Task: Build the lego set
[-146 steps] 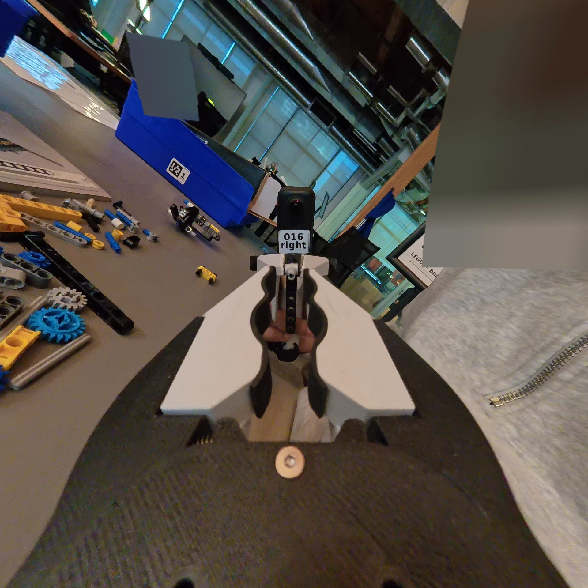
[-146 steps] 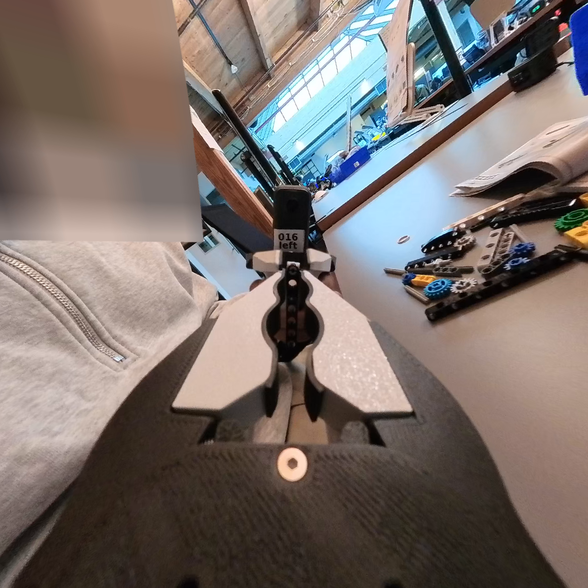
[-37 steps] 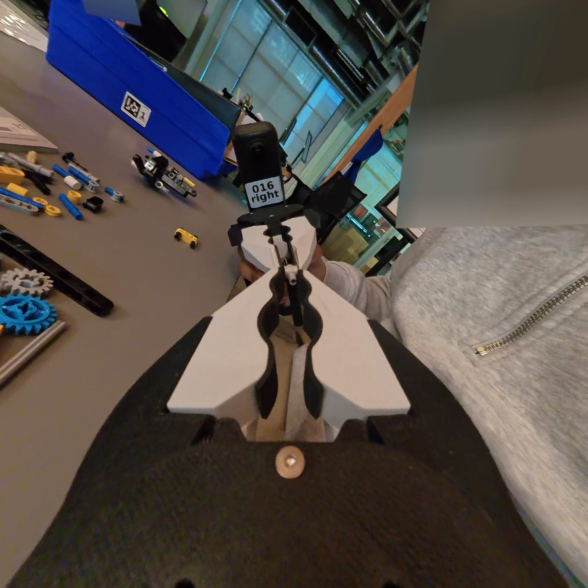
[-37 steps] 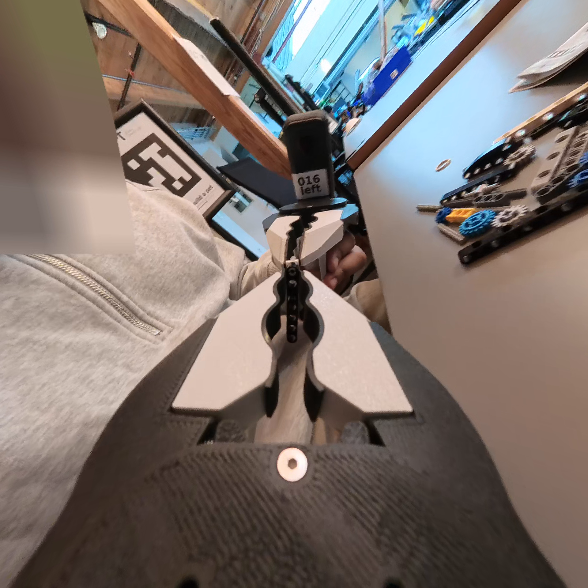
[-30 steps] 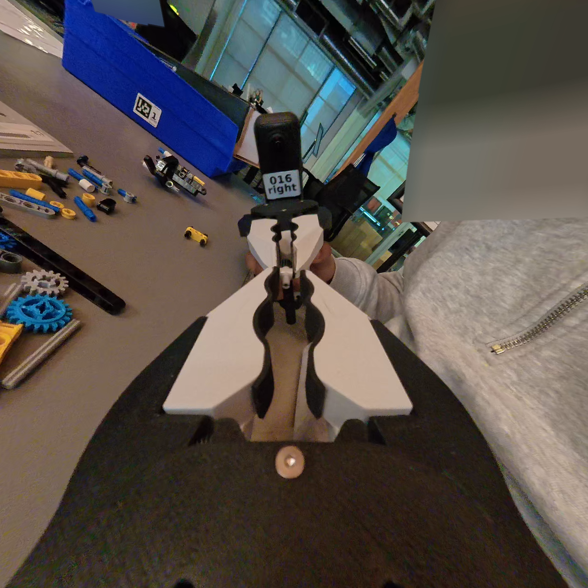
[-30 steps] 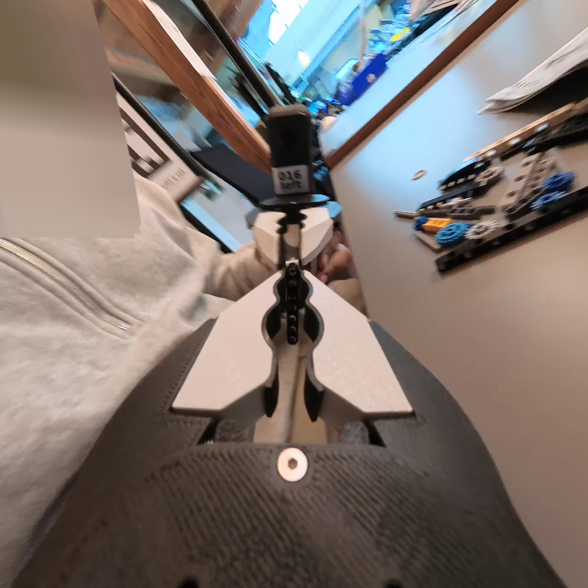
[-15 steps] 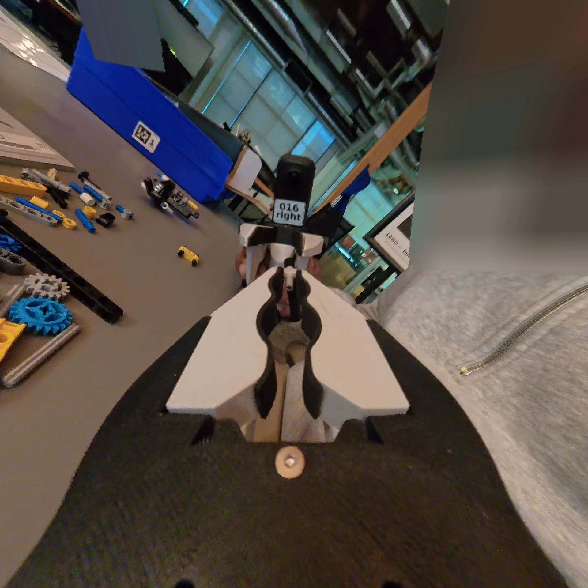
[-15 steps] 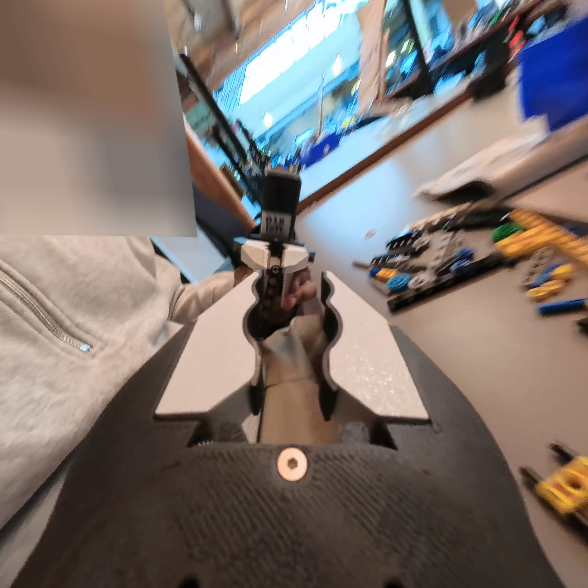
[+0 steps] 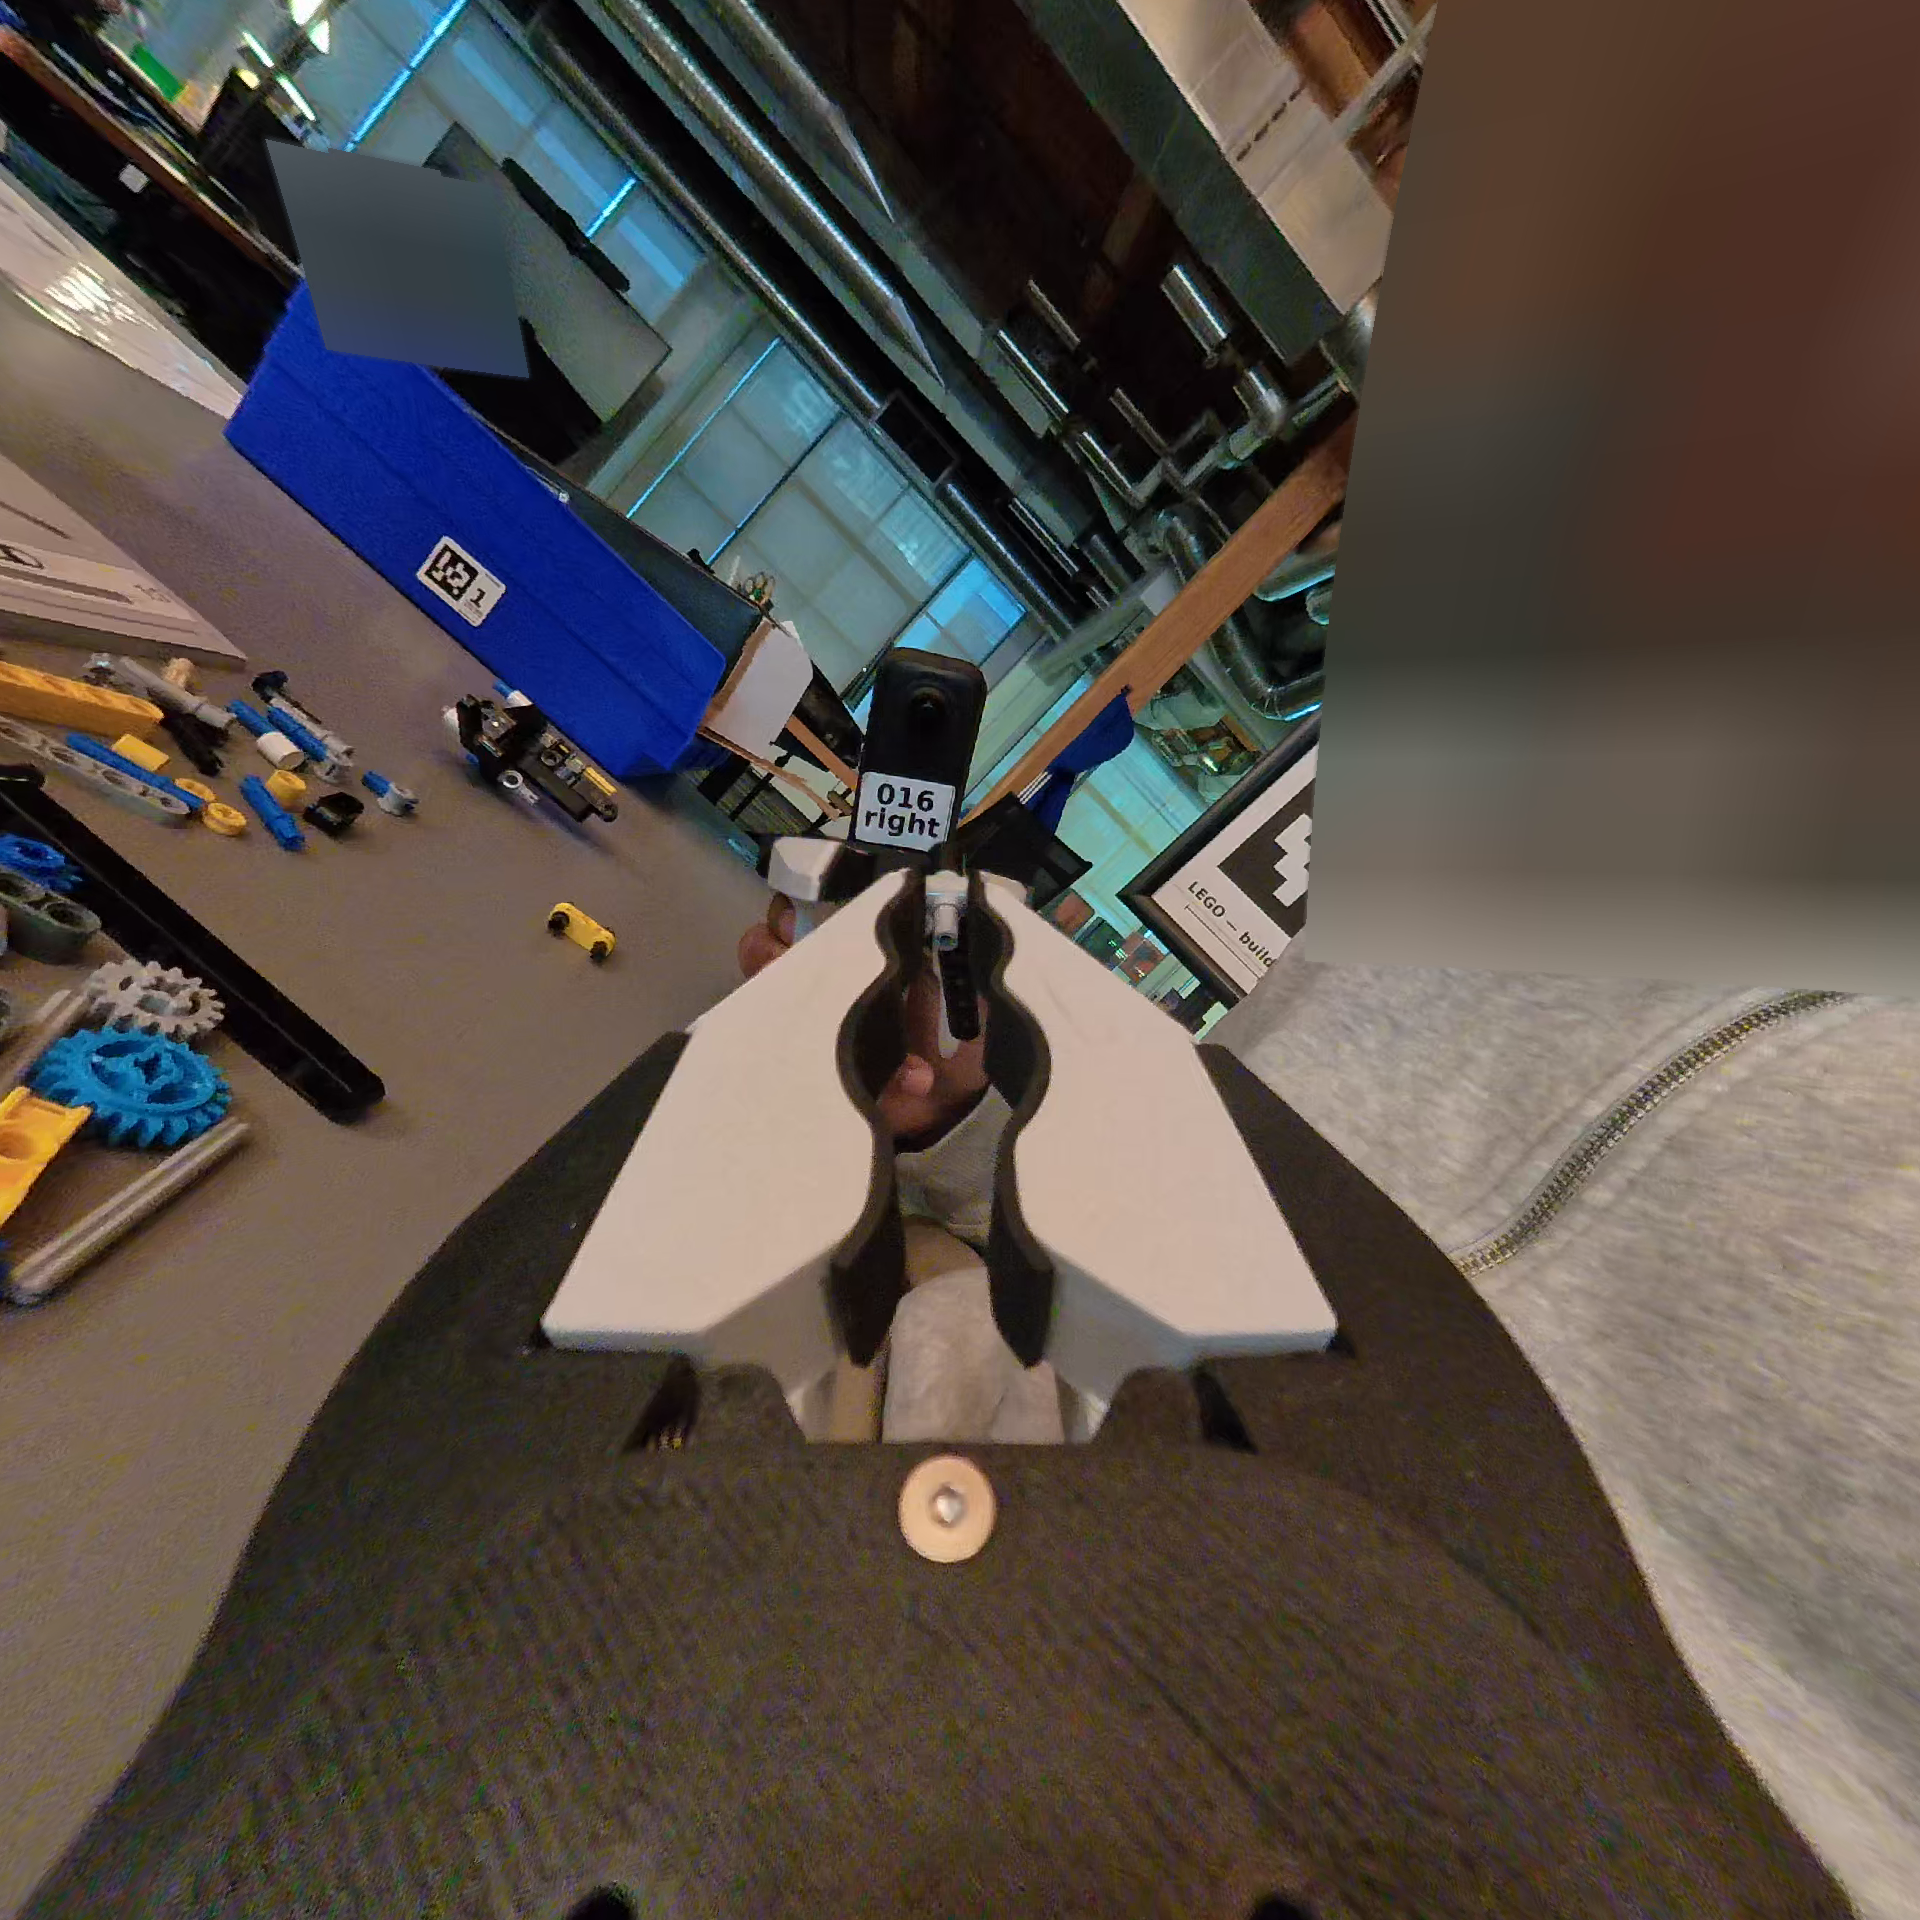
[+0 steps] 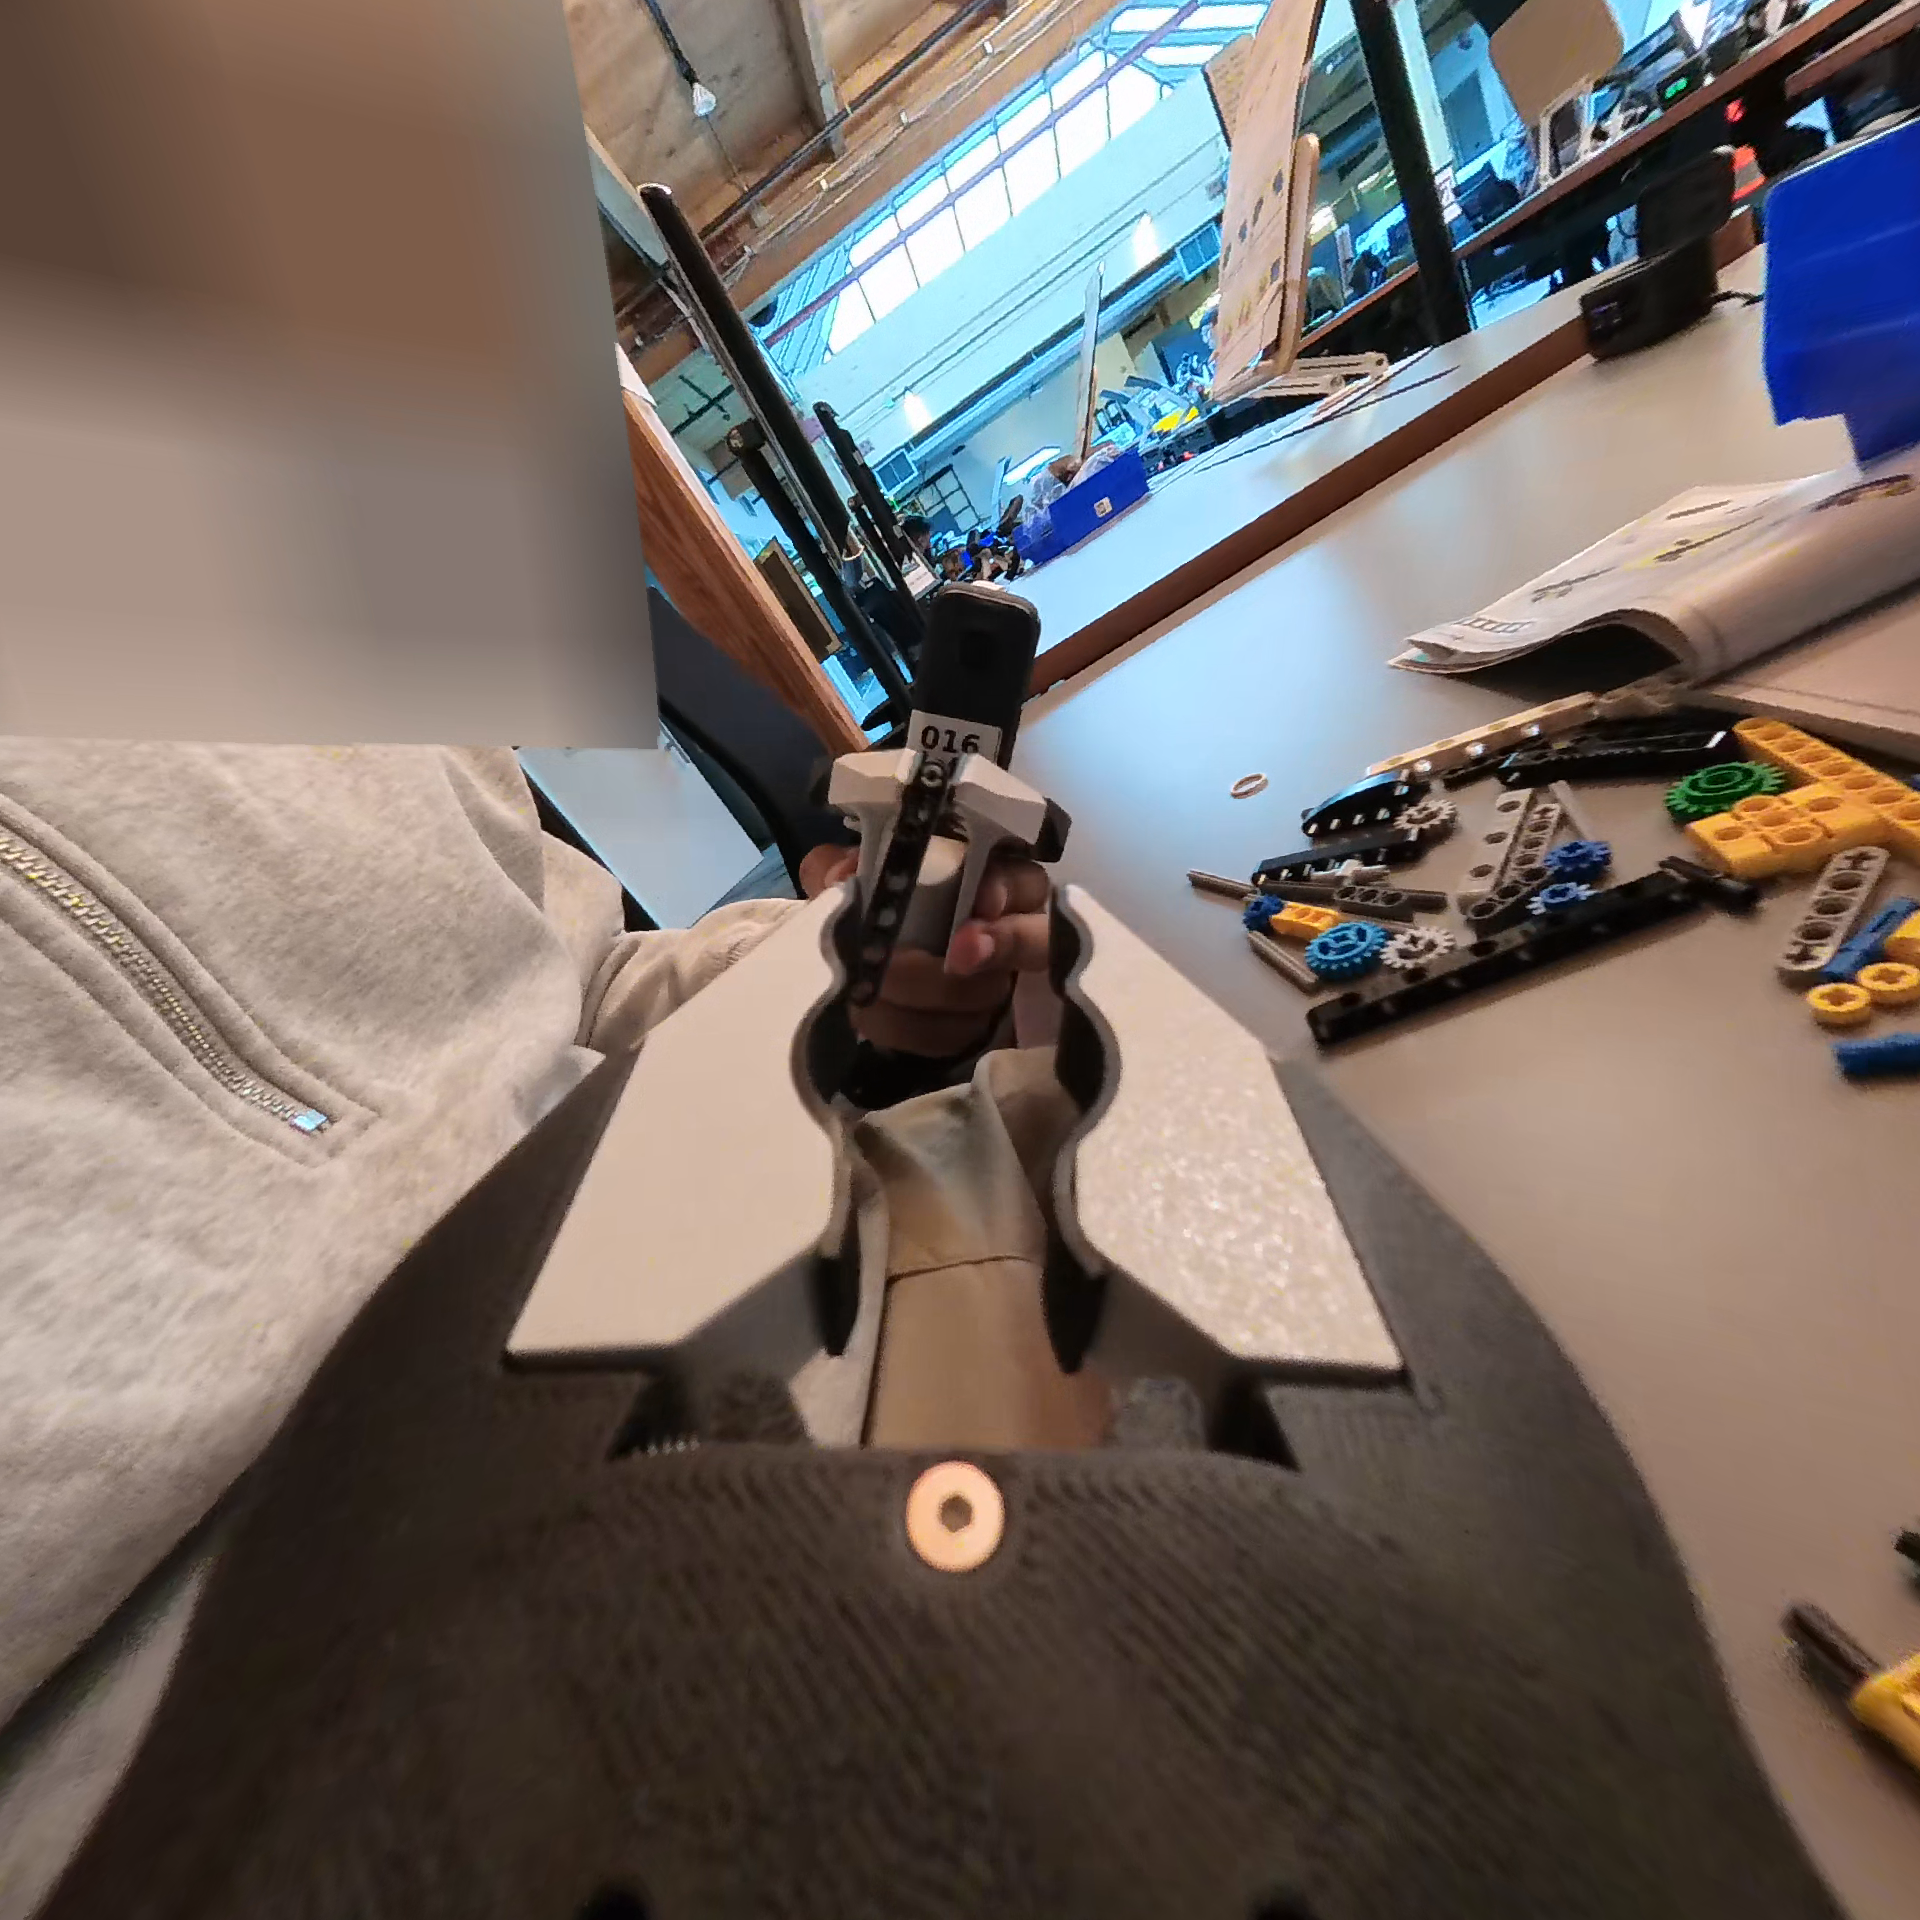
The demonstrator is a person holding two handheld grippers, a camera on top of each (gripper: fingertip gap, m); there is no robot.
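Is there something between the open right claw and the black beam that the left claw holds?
Nothing visible. The open right claw faces the black beam directly, and the beam's lower end lies close by one finger. The left claw grips the beam higher up; the person's hand is behind it.

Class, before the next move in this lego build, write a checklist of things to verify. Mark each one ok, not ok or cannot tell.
1. Left hand-held gripper shut on the black beam: ok.
2. Right hand-held gripper open, holding nothing: ok.
3. Right hand-held gripper clear of the black beam: cannot tell; the beam's lower end overlaps its edge in the right wrist view.
4. Light pin fully seated in the black beam: cannot tell.
5. Loose parts spread on the table, blue gear among them: ok.
6. Instruction booklet lying on the table: ok.
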